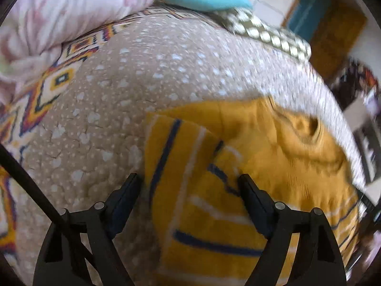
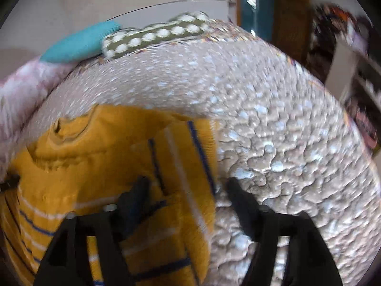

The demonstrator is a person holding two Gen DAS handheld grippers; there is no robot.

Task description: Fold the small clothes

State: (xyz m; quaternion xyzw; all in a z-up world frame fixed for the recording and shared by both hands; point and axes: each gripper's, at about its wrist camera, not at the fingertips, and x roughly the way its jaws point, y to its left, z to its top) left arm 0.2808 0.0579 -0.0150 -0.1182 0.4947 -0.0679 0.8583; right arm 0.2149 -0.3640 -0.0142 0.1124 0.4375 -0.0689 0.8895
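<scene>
Left wrist: tool [image 1: 189, 178] agape above sweater [image 1: 262, 166].

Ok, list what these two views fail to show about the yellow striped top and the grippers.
- Yellow striped top: hem cut off by the bottom edge in both wrist views, behind the gripper frames.
- Left gripper, right gripper: both open; contact with the cloth unclear.
- Right wrist view: motion blur smears stripes and fold edges.
- Bedspread: its far edge is blurred.

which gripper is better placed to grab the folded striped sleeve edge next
Judging by the views, left. The left gripper has open jaws straddling the mustard-yellow striped knit sweater's folded edge; the right gripper sits half over the beige dotted bedspread.
</scene>
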